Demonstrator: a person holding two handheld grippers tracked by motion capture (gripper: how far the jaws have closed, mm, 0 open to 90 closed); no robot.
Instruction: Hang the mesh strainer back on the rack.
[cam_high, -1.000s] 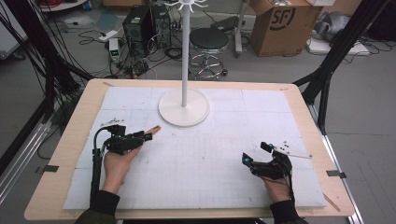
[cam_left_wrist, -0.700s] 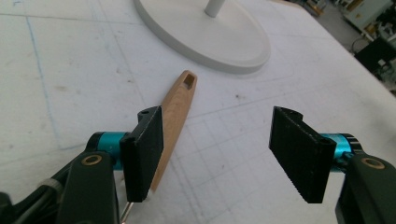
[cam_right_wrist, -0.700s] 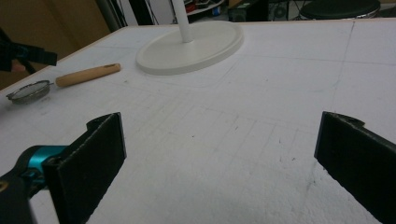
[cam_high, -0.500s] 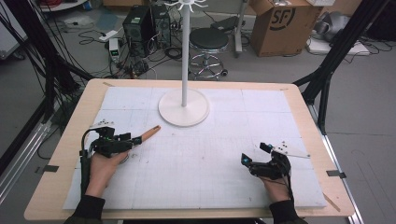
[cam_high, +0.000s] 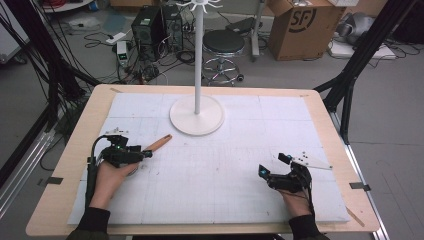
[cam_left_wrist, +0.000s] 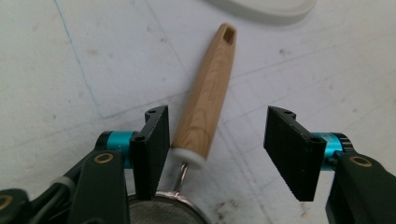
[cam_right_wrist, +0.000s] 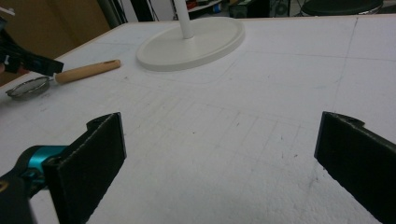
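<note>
Left tongs (cam_left_wrist: 215, 154) just narrowed, spread around strainer handle (cam_left_wrist: 208, 98), seemingly untouched; right tongs (cam_right_wrist: 219, 158) wide, empty.

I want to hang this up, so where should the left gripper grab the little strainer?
Probably the wooden handle, mid-length, from above. It lies flat on the mat, straight and slim, already between the open left gripper jaws; the mesh bowl is round and close under the gripper.

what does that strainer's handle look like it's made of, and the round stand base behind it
The strainer handle looks like light, smooth wood: tan with visible grain, a pale cap where the metal wire enters. The stand base is a matte off-white disc, probably painted metal or plastic; its plain look leaves that open.
</note>
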